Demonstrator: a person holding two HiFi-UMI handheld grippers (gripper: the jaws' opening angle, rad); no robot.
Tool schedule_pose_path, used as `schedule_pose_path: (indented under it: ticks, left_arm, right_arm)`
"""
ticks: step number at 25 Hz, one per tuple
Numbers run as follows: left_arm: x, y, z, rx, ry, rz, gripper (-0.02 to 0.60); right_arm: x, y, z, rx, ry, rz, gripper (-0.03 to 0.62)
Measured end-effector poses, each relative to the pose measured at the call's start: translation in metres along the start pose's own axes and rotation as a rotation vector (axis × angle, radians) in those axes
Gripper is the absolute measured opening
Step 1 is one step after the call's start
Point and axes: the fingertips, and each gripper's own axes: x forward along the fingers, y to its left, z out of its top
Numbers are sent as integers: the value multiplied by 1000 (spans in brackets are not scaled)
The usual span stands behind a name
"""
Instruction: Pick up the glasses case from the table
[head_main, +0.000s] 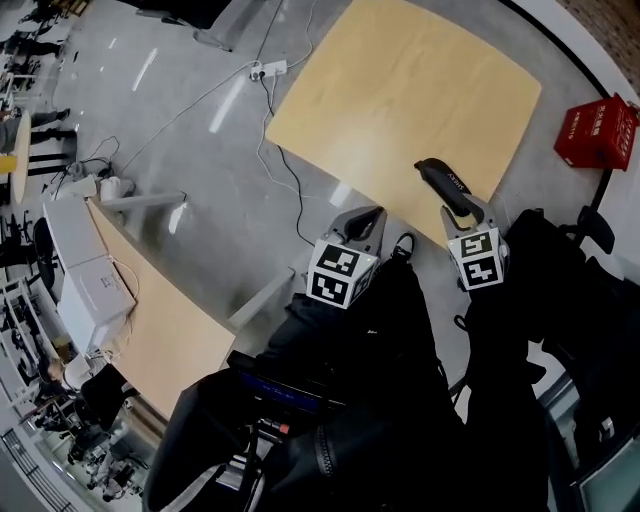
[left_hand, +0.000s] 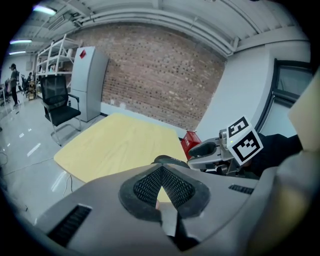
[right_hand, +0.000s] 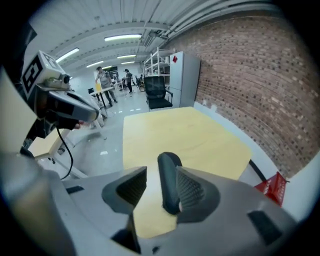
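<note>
Right gripper (head_main: 468, 215) half open around one black glasses case (right_hand: 167, 175), unclamped; left gripper (head_main: 365, 222) closed, empty.

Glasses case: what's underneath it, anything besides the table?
Only the yellow table shows under the glasses case, near the table's edge. Nothing else shows around it. Its near end is hidden behind one of the fingers of the right gripper, so that part cannot be checked.

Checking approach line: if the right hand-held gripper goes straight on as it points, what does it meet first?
The dark glasses case on the yellow table. It already lies between the open jaws of the right hand-held gripper, close to one pad; whether they touch is unclear.
</note>
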Motion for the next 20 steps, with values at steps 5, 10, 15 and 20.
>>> schedule_pose_path:
  ticks: [5,10,15,20]
  left_arm:
    - [2,8,-10,-25,16,5,0]
    - [2,10,-16,-45,26,6,0]
    - [-1,17,-22,-60,35,15,0]
    - [-2,19,-28,-73,37,24,0]
  right_arm:
    - [34,-15,-13,-127,104,-26,237]
    - [61,-21,-26,-239,188,-34,275]
    - [81,-21,-30,-282,244,-34,302]
    - [96,-27,-44,-272,306,-14,321]
